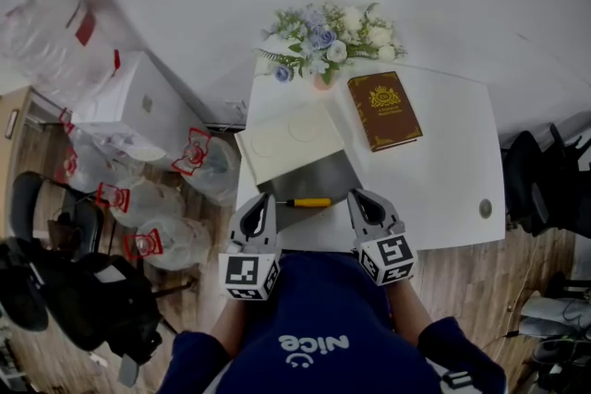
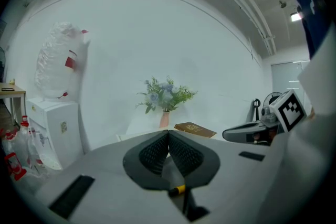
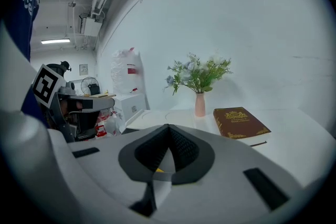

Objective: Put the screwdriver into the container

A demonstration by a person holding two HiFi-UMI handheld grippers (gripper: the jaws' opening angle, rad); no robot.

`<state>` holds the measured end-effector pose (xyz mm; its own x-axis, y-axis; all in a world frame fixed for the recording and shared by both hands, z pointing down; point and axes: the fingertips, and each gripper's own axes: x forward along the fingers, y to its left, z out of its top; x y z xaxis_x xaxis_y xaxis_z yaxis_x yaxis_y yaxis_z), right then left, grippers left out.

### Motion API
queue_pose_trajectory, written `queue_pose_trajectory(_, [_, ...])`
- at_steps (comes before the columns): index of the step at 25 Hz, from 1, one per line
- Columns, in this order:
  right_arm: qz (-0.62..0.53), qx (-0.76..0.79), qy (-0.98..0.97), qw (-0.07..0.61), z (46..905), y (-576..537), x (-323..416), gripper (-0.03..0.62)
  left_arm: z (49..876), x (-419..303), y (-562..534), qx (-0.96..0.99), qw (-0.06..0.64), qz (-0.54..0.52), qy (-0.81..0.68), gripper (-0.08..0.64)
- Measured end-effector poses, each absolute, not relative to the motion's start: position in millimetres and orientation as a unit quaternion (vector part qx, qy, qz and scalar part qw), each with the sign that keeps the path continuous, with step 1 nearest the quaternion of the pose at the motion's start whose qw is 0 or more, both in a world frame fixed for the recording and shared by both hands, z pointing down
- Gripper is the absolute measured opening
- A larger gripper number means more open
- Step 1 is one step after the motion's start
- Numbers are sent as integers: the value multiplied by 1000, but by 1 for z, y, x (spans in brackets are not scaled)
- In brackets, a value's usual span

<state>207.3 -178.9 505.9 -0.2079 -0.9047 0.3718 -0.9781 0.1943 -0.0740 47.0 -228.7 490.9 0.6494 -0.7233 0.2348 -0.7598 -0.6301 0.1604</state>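
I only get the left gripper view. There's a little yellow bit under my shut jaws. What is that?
Observer: In the head view it is the yellow handle of the screwdriver. It lies flat between the left gripper and the right gripper, and neither holds it.
Operator: Where's the container?
Observer: The cream container sits just beyond the screwdriver, towards the flowers. The screwdriver lies on a gray surface at its near edge.
Operator: Is the other gripper holding something?
Observer: No. The right gripper view shows its jaws together with nothing gripped.
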Motion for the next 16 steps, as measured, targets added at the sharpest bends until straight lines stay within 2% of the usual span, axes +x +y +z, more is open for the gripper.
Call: queue_pose_trajectory(16, [136,607,-771,141,506,-186,199,21,489,45,-232,900,125,77,-409,17])
